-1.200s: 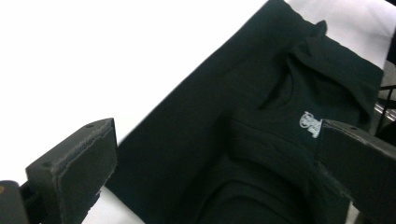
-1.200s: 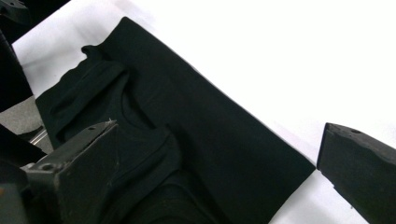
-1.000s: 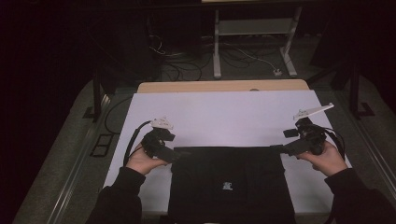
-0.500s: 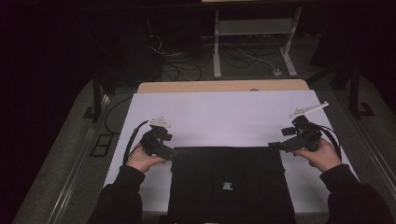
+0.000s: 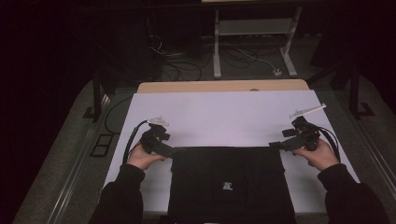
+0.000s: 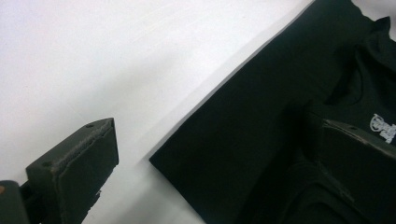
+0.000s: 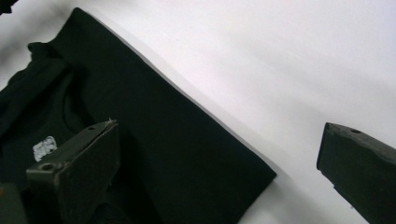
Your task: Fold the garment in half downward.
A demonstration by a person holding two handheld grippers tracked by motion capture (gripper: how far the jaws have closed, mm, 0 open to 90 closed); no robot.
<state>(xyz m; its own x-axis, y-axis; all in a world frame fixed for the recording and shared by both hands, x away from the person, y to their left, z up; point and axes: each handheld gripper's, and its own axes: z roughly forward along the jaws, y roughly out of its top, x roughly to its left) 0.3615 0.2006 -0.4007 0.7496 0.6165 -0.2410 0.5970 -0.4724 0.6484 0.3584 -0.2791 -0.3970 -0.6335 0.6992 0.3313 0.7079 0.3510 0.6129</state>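
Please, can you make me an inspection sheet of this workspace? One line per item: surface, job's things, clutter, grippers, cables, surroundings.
Surface: white sheet covering a wooden table, whose far edge is bare.
Job's things: black garment lying flat at the near edge, with a small white print; its far corners lie at the two grippers.
Clutter: nothing seen on the sheet.
Grippers: left gripper open at the far left corner, one jaw over the cloth, one over the sheet; right gripper open at the far right corner, standing likewise.
Cables: a black cable trails from the left gripper; loose cables lie on the floor beyond.
Surroundings: dark room, a white frame behind the table.
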